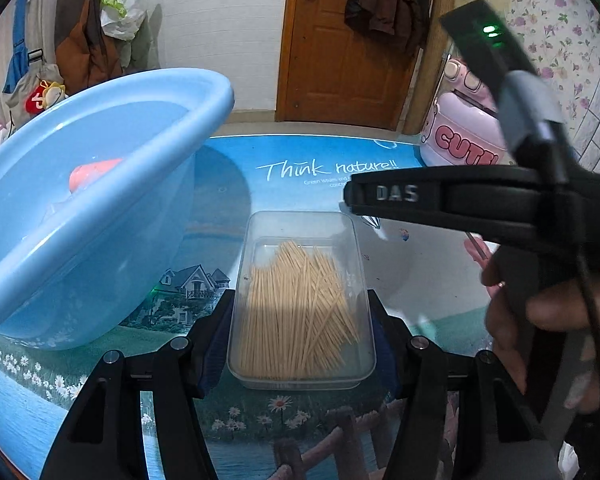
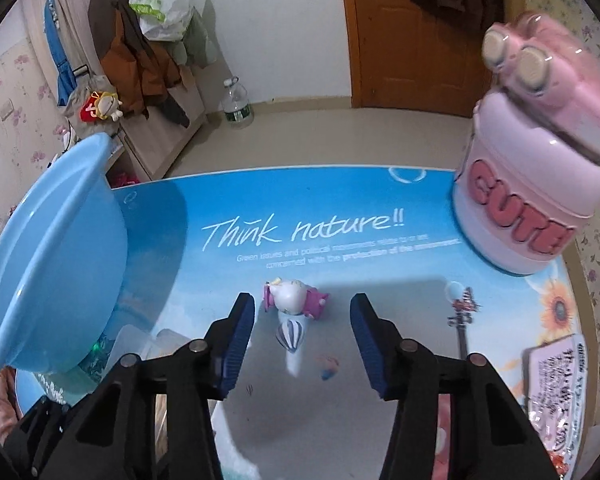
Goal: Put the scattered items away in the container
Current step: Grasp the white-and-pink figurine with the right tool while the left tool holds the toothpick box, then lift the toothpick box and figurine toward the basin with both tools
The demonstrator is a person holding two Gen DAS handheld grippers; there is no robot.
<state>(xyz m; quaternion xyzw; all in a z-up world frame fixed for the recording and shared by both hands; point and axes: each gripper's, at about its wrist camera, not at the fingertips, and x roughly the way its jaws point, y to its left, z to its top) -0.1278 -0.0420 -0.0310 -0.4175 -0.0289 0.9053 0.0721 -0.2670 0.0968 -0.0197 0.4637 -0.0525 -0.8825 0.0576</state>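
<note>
Coats hang on the wall and on a brown door behind a table covered with a printed landscape sheet reading "Think nature!!".

From the left wrist view, the left gripper is clamped on a clear plastic box of toothpicks, its blue pads pressed against the box's two long sides. A light blue basin fills the left of the picture, its rim cut off by the frame edge; something orange-pink lies inside it, seen only blurred through the wall, so I cannot tell what it is. The right gripper's black body crosses the picture on the right and hides part of a pink "CUTE" jar; a hand grips its handle, blurred and cut off below.

From the right wrist view, the right gripper stands partly open with nothing pressed between its pads. A small white-and-pink figurine lies on the table just ahead of the fingertips, its details too small to make out. The basin stands to the left, well apart from the figurine, and the pink jar stands to the right, blurred. A printed packet at the lower right is cut off.
</note>
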